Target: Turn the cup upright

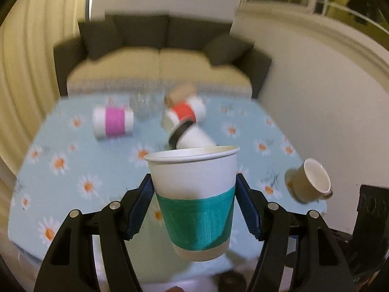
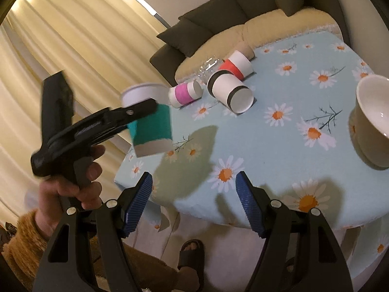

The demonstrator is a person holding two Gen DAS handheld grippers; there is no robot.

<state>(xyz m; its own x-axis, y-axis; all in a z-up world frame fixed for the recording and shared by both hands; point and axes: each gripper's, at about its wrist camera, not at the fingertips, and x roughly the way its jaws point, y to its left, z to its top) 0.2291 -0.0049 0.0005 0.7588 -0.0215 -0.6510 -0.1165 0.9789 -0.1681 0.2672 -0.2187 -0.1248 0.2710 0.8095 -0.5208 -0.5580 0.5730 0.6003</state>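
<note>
My left gripper (image 1: pixel 194 189) is shut on a white paper cup with a green band (image 1: pixel 194 206). It holds the cup mouth up in the air, near the table's left front corner. The same cup (image 2: pixel 150 126) shows in the right wrist view, clamped by the left gripper (image 2: pixel 143 109) above the table edge. My right gripper (image 2: pixel 194 194) is open and empty over the front edge of the table (image 2: pixel 243 150).
On the daisy tablecloth lie a pink-banded cup (image 1: pixel 113 121), a red-banded cup (image 1: pixel 186 112), a black-banded cup (image 1: pixel 192 137), a clear glass (image 1: pixel 143 104) and a brown one behind. A beige ceramic cup (image 1: pixel 310 181) sits at the right. A sofa (image 1: pixel 158 60) stands beyond.
</note>
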